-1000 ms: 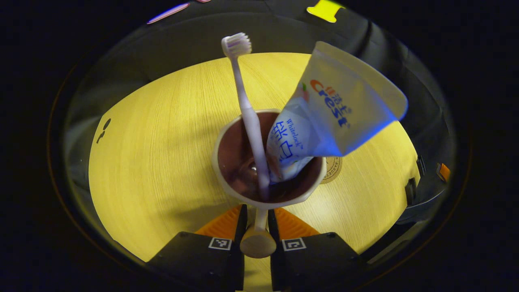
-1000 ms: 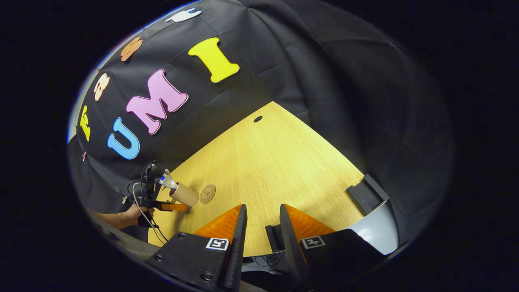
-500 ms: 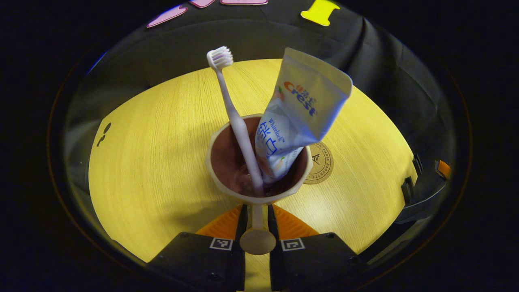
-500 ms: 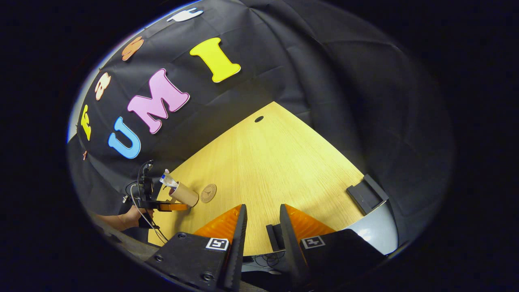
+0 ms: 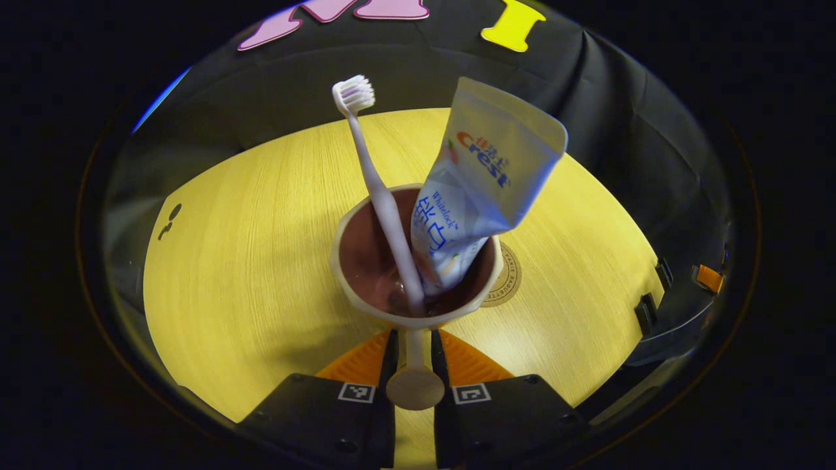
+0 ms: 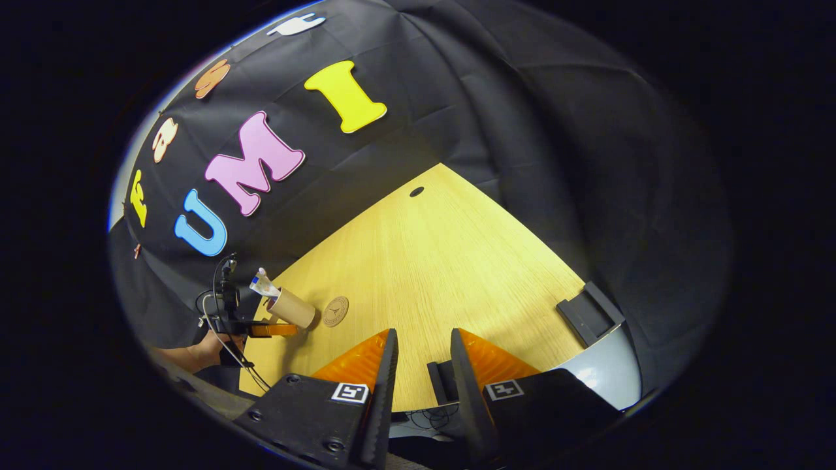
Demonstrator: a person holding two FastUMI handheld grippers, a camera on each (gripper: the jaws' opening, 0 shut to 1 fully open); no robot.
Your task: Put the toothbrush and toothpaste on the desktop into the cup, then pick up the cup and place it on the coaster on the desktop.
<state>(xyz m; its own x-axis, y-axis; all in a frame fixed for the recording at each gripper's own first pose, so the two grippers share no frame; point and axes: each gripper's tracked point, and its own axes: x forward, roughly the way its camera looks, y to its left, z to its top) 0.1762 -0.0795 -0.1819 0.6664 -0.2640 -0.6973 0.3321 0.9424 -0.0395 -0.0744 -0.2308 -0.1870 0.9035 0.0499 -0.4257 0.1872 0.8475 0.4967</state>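
So, the left gripper [image 5: 413, 356] has its two fingers clamped on the handle of the beige cup with the dark brown inside [image 5: 366, 297] — the handle's round end pokes back between them toward the camera. In the left gripper view the cup mouth faces up at the lens, and both items are in it. The slim white toothbrush [image 5: 375, 189] stands nearly upright, long axis running from the cup bottom up and slightly left, bristle head on top. The white and blue toothpaste tube [image 5: 480, 179] has its narrow end down in the cup and its flat crimped end fanning up to the right.

The round brown coaster with a printed emblem [image 5: 506, 284] lies on the yellow wood-grain desktop [image 5: 248, 261] just beside the cup, partly hidden by its rim (can't tell if the cup touches the desk).

In the right gripper view the right gripper [image 6: 418, 365] sits well apart from all that — fingers slightly apart, holding nothing. A hand [image 6: 208, 352] holds the left gripper there.
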